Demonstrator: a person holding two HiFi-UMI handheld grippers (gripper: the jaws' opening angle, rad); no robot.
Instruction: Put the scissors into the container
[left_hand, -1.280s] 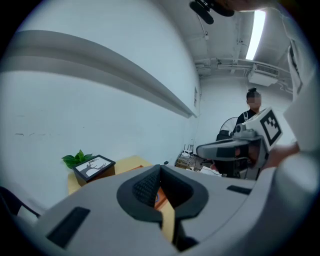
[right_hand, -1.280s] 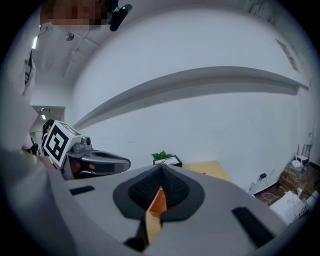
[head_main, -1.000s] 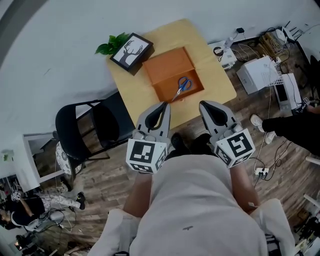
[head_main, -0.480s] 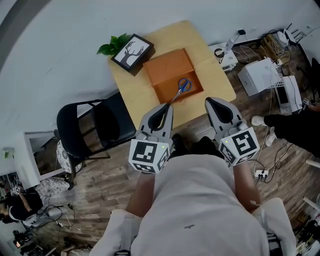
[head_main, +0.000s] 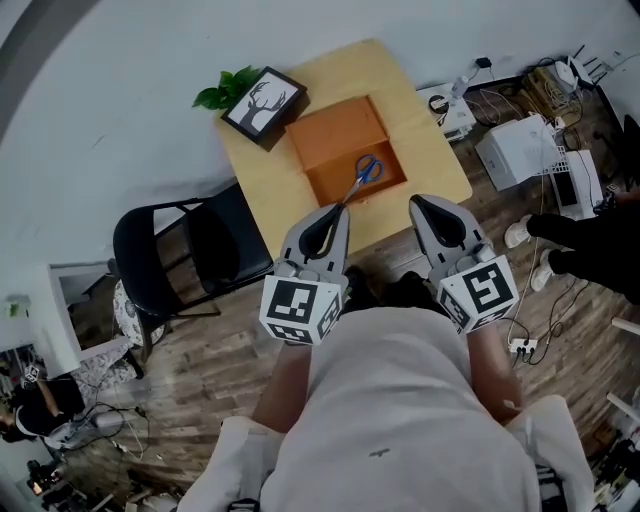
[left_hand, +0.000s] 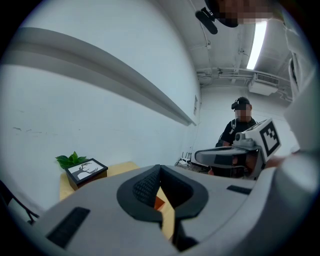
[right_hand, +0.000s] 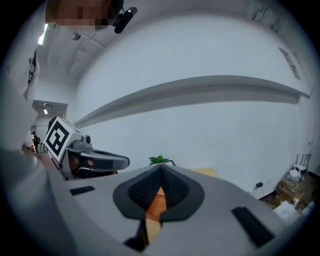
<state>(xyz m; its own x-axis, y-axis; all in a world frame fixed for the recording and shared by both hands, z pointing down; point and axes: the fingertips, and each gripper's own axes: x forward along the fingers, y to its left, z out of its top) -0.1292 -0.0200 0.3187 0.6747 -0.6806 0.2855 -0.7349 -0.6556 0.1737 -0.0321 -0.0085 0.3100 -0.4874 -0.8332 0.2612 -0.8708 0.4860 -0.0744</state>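
The scissors have blue handles and lie inside the open orange container on the small wooden table. Their blades point at the container's near left corner. Both grippers hang in front of the person's chest, short of the table's near edge. My left gripper is shut with nothing in it, its tip just below the scissors' blades in the head view. My right gripper is also shut and empty. In the left gripper view the left gripper has its jaws meeting; the right gripper shows the same in its own view.
A framed deer picture and a green plant stand at the table's far left corner. A black chair is left of the table. White boxes and cables litter the floor at right, where a person's legs reach in.
Both grippers have drawn back slightly toward the body over the last second and stayed shut. The scissors have not moved in the container. The feet at right shifted.
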